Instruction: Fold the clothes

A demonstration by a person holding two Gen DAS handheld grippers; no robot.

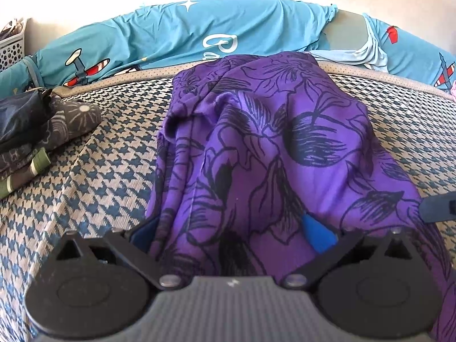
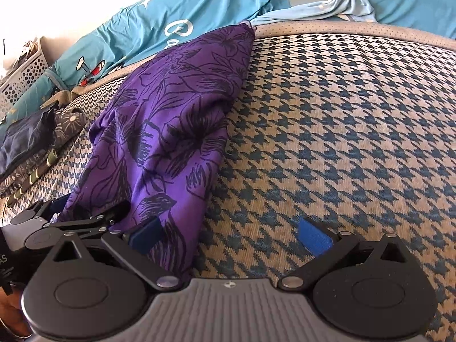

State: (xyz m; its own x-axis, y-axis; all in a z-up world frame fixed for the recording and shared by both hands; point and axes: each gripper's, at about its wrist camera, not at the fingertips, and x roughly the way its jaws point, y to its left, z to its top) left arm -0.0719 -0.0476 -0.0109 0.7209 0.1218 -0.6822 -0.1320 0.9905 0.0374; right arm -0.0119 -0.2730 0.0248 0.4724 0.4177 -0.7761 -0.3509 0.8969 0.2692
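A pale wall runs behind a bed whose mattress (image 2: 342, 142) carries a blue-and-tan houndstooth cover. Along its far edge lies a bunched teal sheet (image 1: 171, 37) printed with planes and stars. At the far left corner stands a white perforated basket (image 1: 11, 48); something sits in it, too small to make out. Near the left edge of the mattress lies a stack of folded dark clothes (image 1: 37, 131).

A purple flowered garment (image 1: 270, 142) stretches from the far edge toward the near edge, rumpled in long folds. The left gripper (image 1: 233, 228) has its fingers spread wide, with the near end of the garment lying between and over them. The right gripper (image 2: 228, 236) is also spread wide, holding nothing; its left finger (image 2: 145, 235) lies at the garment's right edge, its right finger (image 2: 315, 235) over bare mattress.
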